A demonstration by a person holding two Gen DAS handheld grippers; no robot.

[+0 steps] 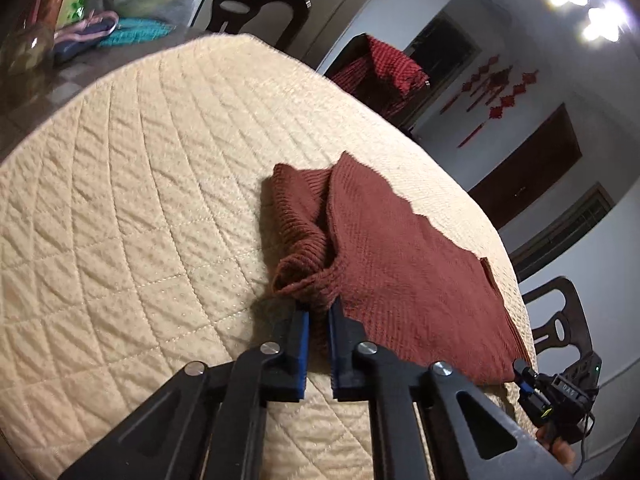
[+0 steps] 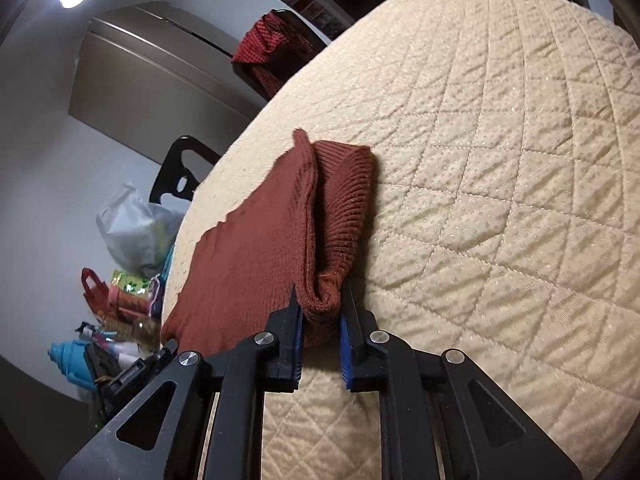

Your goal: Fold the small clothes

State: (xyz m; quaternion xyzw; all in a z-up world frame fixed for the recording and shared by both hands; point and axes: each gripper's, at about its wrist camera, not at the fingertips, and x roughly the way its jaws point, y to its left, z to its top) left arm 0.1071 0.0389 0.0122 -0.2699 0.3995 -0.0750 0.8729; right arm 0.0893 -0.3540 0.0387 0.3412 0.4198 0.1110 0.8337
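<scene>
A rust-brown knitted garment (image 1: 400, 264) lies flat on the cream quilted cover (image 1: 140, 200), with a ribbed sleeve or edge folded along its side. My left gripper (image 1: 319, 313) is shut on a bunched ribbed corner of the garment at its near edge. In the right wrist view the same garment (image 2: 248, 264) lies on the cover (image 2: 500, 160). There my right gripper (image 2: 322, 305) is shut on the opposite ribbed corner, and cloth fills the gap between its blue pads. Each gripper shows small in the other's view: the right gripper (image 1: 534, 380) and the left gripper (image 2: 140, 364).
Dark chairs (image 1: 256, 8) stand around the table; one chair carries a red checked cloth (image 1: 384, 72). Plastic bags and bright clutter (image 1: 80, 20) sit past the cover's far left edge. In the right wrist view bags and bottles (image 2: 120, 288) crowd the left.
</scene>
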